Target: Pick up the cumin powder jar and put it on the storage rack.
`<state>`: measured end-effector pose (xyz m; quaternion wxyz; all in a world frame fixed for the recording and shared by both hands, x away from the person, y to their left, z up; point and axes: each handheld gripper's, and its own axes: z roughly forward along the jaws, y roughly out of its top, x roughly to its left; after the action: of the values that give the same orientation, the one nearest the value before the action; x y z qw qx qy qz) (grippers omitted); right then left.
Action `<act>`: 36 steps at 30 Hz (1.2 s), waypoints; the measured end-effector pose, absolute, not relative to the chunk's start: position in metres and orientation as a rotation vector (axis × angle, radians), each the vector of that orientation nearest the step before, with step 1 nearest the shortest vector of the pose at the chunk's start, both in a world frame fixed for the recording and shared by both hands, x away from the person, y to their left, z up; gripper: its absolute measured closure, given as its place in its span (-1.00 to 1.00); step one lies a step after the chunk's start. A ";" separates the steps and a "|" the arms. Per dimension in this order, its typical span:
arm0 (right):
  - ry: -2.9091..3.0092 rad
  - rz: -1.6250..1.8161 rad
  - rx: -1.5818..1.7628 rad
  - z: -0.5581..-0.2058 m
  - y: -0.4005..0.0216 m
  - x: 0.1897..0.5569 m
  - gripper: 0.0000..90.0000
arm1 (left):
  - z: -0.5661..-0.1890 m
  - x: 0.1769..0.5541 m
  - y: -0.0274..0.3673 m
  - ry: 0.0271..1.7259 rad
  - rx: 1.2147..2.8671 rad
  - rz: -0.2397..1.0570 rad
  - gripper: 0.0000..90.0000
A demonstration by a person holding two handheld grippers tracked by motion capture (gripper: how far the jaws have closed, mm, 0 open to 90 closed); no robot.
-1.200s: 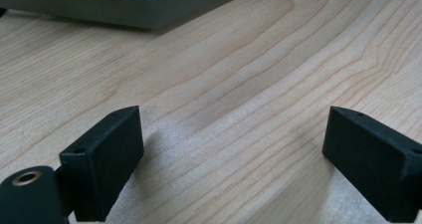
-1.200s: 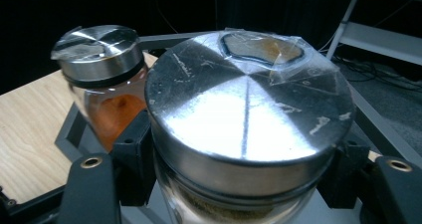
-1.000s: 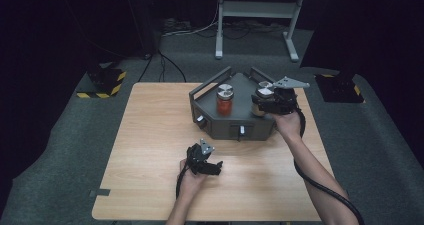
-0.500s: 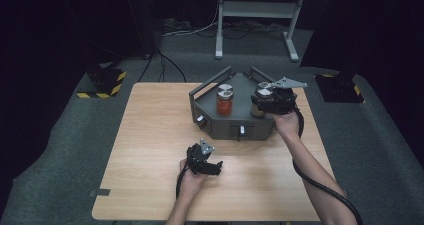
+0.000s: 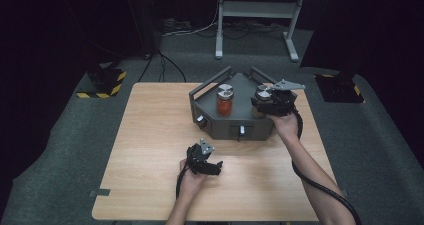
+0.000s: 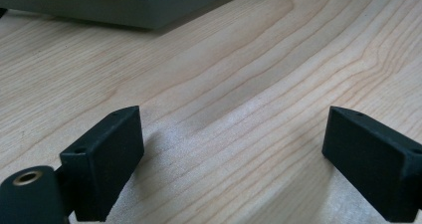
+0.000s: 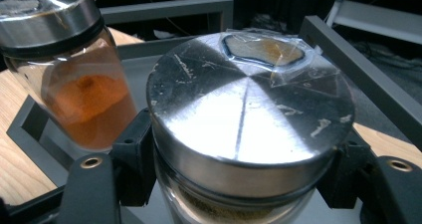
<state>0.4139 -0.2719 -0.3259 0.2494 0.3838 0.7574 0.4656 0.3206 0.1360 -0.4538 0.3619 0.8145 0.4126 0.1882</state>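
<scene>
Jar (image 7: 249,129) sits clamped between the right claw (image 7: 244,174) jaws, below its lid.

The glass jar with the brushed-steel lid (image 7: 249,129) runs off the bottom edge in the right gripper view — its contents barely show. The orange-filled glass jar (image 7: 84,104) is cropped at top left — its base hidden.

Light wooden tabletop (image 5: 150,150) on grey carpet floor (image 5: 65,135); dark backdrop; white metal stand (image 5: 255,15) behind; black cables (image 5: 165,67).
</scene>
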 end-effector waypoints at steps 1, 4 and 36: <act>2.063 1.268 1.043 -0.326 -0.272 0.414 -0.29 | -0.454 0.321 0.136 1.063 2.098 0.485 -0.79; 2.068 1.261 1.037 -0.326 -0.272 0.414 -0.29 | -0.454 0.321 0.136 1.063 2.097 0.485 -0.79; 2.069 1.325 1.053 -0.343 -0.277 0.417 -0.70 | -0.454 0.320 0.138 1.059 2.094 0.478 -0.79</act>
<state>0.4169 -0.2768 -0.3434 0.2321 0.3831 0.7529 0.4822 0.3204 0.1376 -0.4541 0.3647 0.8142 0.4117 0.1858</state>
